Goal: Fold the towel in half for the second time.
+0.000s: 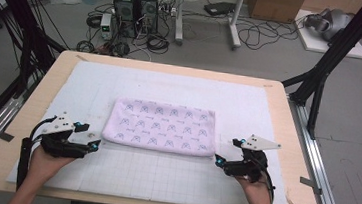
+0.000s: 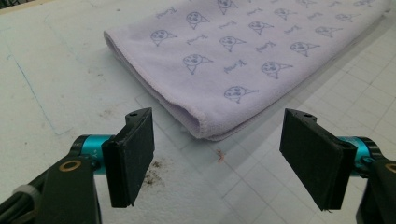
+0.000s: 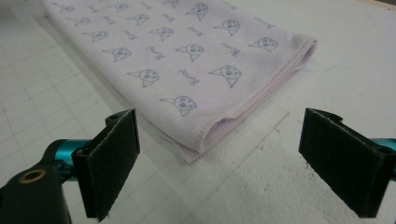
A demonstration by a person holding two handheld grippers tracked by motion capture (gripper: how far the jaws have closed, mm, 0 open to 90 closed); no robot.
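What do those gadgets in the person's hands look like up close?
Each tool, left and right, is black with teal metal fittings near two flat, black, foam-faced jaws. A pale grey three-cornered plate sits on top, and a black cable trails back along the bare forearm. No sleeves are visible.

Even, soft overhead light, fairly bright; the towel (image 2: 243, 56) throws a faint shadow on the white surface (image 1: 172, 174); no glare; the high view is slightly grainy; both gripper views blur mildly toward the near jaws.

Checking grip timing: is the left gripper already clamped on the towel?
No, the left gripper stands open, its corner of the towel lying ahead of the pads.
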